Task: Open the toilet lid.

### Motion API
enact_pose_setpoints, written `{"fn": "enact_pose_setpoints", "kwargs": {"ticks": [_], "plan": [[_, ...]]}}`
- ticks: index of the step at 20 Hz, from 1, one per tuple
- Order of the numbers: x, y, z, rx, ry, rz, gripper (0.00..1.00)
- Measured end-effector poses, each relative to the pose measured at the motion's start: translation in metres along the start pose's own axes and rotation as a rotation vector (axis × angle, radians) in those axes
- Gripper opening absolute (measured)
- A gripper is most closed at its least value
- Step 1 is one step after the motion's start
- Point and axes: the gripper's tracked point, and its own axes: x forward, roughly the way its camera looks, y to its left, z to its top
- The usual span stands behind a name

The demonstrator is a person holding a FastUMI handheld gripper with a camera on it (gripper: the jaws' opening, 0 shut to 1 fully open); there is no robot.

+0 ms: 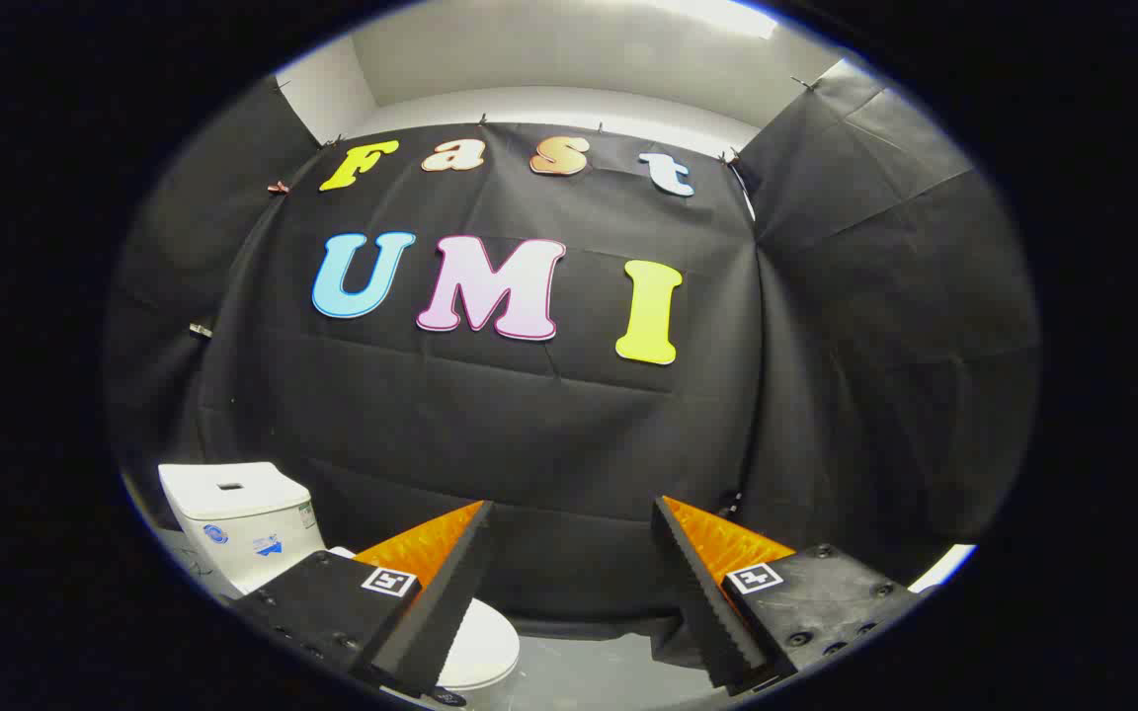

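Clearly approach step: gripper (572, 553) fingers spread apart, holding nothing. White ceramic toilet with its glossy closed lid (478, 647) sat low beside the left finger, tank (238, 513) behind. Next probably dip toward the lid's front edge.

Cloth-walled booth (549, 434), toilet (243, 518) inside.

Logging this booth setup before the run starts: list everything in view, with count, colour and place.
toilet tank: one, white, against the booth wall, beyond the gripper's left finger.
toilet lid: one, white, down, partly hidden behind the left finger.
booth wall: black cloth, hung behind and to both sides of the toilet.
floor: grey, seen between the fingers.
gripper: one, fingers spread apart, holding nothing, raised short of the lid.
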Motion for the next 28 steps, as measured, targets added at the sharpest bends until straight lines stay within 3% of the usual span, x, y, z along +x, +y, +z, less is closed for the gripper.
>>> {"fn": "enact_pose_setpoints", "kwargs": {"ticks": [28], "plan": [[-0.002,0.028,0.000,0.022,0.000,-0.006,0.98]]}}
